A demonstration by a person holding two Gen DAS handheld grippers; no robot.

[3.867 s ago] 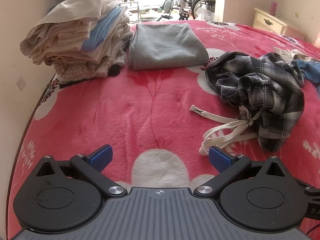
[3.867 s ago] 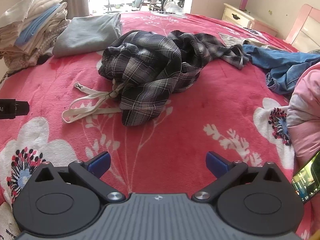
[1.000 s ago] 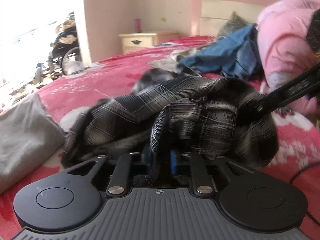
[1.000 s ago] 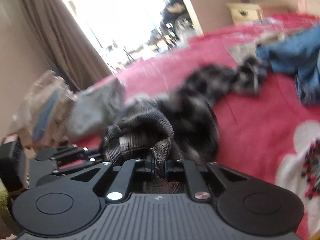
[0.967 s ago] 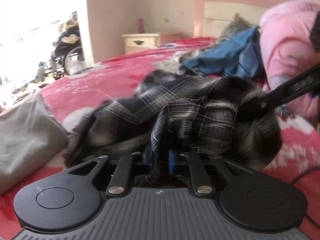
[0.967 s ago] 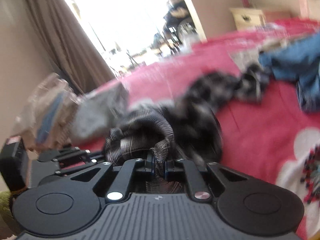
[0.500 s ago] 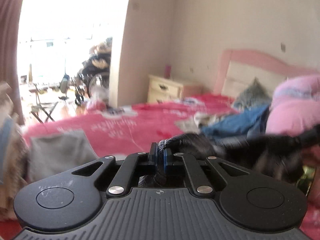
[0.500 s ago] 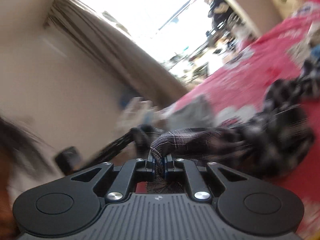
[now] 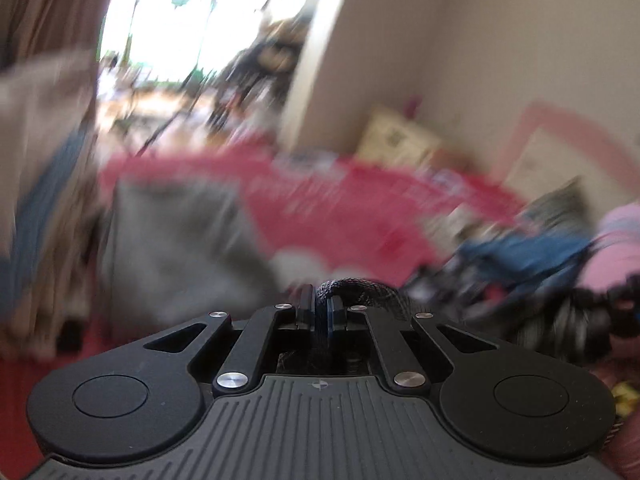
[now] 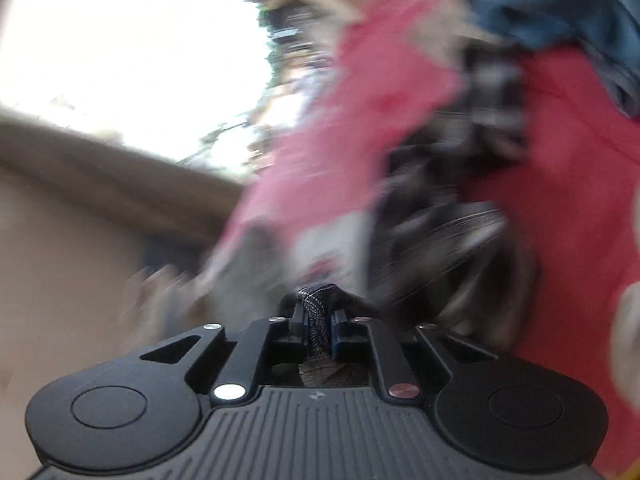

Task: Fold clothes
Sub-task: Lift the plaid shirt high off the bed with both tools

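Both tongs point(image 9: 320, 312) point(image 10: 318, 322) now clamping plaid shirt point(image 10: 460, 216)

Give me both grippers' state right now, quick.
Left gripper: closed on a fold of the plaid shirt.
Right gripper: closed on the same plaid shirt.

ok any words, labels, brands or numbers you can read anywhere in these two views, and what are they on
None can be read.
left gripper body: only a small round crosshair mark, no letters.
right gripper body: the same small mark, no letters.
plaid garment clamped in both grippers: weave only, no tag showing.
Red blanket and the room behind: motion-blurred, so any print there is unreadable.
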